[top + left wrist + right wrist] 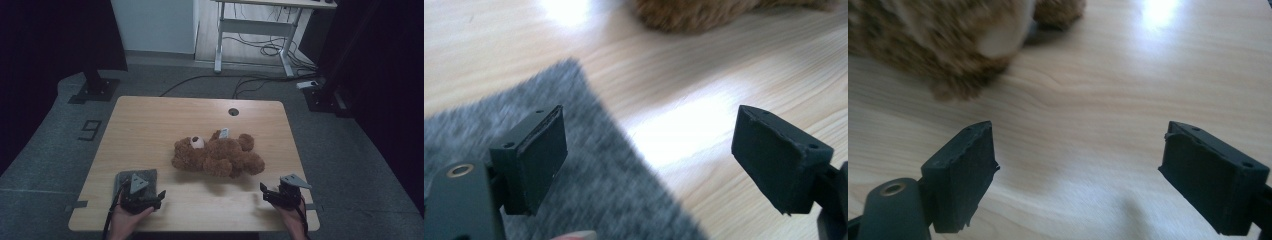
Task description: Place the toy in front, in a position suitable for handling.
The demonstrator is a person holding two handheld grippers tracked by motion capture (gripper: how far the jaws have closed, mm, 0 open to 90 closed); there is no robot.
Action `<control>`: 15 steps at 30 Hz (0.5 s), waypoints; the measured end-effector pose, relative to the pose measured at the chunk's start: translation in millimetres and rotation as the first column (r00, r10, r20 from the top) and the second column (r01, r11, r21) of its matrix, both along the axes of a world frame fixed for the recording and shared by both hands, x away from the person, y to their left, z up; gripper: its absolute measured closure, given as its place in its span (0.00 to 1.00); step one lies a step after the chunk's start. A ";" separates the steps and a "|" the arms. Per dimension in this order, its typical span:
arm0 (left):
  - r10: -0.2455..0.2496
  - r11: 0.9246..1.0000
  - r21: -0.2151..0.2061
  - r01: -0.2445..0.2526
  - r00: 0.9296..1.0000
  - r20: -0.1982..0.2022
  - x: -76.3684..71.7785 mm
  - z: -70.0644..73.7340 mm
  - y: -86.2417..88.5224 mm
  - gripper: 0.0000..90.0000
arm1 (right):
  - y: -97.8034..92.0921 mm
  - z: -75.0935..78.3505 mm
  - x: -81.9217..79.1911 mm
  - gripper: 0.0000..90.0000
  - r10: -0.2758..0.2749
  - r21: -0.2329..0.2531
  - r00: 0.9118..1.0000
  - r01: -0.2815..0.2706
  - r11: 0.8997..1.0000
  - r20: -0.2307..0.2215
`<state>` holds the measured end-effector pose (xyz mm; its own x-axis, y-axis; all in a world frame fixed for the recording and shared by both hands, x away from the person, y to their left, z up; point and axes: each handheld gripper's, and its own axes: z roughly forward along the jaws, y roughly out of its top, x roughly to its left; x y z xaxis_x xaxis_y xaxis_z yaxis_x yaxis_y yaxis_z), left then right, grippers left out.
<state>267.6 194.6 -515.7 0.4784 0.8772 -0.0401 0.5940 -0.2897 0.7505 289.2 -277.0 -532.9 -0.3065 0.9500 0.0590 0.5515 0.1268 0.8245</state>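
A pale wooden table [150, 125] stands on a grey floor in a dim room, with a white desk frame [255, 30] and loose cables [260, 47] behind it. At the near edge, the left gripper [145, 197] sits in the person's left hand [125, 220], its jaws spread wide with nothing between them; in the left gripper view one jaw hangs over a grey cloth [589, 190] and the other over bare wood. That cloth lies flat at the table's near left corner, partly under the gripper. The right gripper [270, 192], held in the right hand [295, 220] near the table's near right corner, is likewise wide open and holds nothing, its jaws over bare tabletop in the right gripper view. Between and beyond the two grippers, about mid-table, a brown teddy bear [217, 156] lies on its back, head toward the left, apart from both grippers. Its fur shows blurred at the top of the right gripper view, and a scrap of it at the top of the left gripper view.
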 end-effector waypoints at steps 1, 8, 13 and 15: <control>0.000 1.000 0.000 0.000 1.000 0.000 0.0 0.0 0.0 0.16 | 0.0 0.0 0.0 0.15 0.000 0.000 1.000 0.000 1.000 0.000; -0.051 0.999 0.001 0.051 0.998 0.031 18.1 14.5 -22.6 0.17 | 8.2 15.1 4.7 0.14 0.049 0.027 0.998 -0.051 0.998 0.046; -0.064 0.998 -0.007 0.065 0.997 0.043 31.6 21.9 -30.6 0.17 | 13.5 31.2 10.2 0.13 0.079 0.059 0.993 -0.084 0.995 0.082; -0.067 0.998 -0.003 0.067 0.997 0.042 40.2 24.7 -34.4 0.17 | 17.8 39.3 17.1 0.13 0.102 0.056 0.991 -0.107 0.993 0.084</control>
<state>307.8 160.2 -490.9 0.5378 0.8428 -0.0229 0.5414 -0.3245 0.7756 306.3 -259.2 -493.6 -0.4102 0.9079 0.0862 0.4692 0.1291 0.8736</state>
